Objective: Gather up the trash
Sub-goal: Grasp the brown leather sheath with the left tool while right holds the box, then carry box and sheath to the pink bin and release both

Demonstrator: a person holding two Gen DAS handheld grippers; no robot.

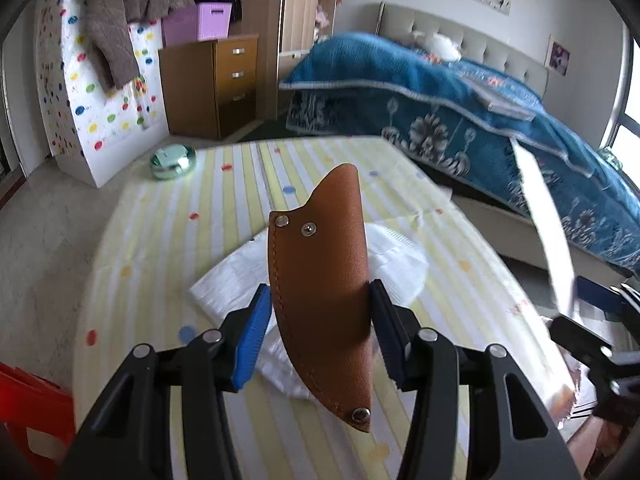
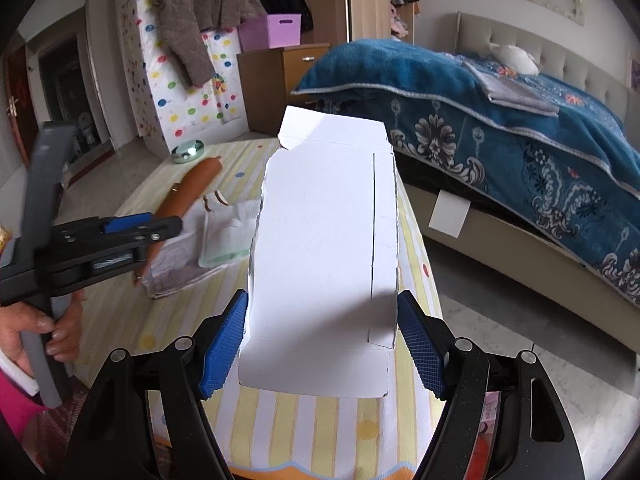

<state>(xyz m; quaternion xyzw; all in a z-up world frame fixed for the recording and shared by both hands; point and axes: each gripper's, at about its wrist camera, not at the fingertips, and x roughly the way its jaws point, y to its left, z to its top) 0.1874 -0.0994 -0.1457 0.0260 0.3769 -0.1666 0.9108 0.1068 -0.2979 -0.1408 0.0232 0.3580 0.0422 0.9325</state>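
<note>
The left gripper (image 1: 318,320) has its jaws clenched across the brown leather sheath (image 1: 320,280), whose long axis runs along them above the napkins (image 1: 224,280) mid-counter (image 1: 160,240), while the right gripper (image 2: 322,344) grasps the flattened white carton (image 2: 324,248) nearer the right edge.

Matt brown leather sheath (image 1: 320,280), metal rivets; matt white cardboard (image 2: 324,248).

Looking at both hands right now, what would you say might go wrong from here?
1. The brown leather sheath stands between the left tool's pads, gripped only near its middle; it may pivot or slip.
2. The flattened white cardboard box in the right tool blocks that camera's view of the striped tablecloth.
3. The tools sit close together and might collide.
</note>
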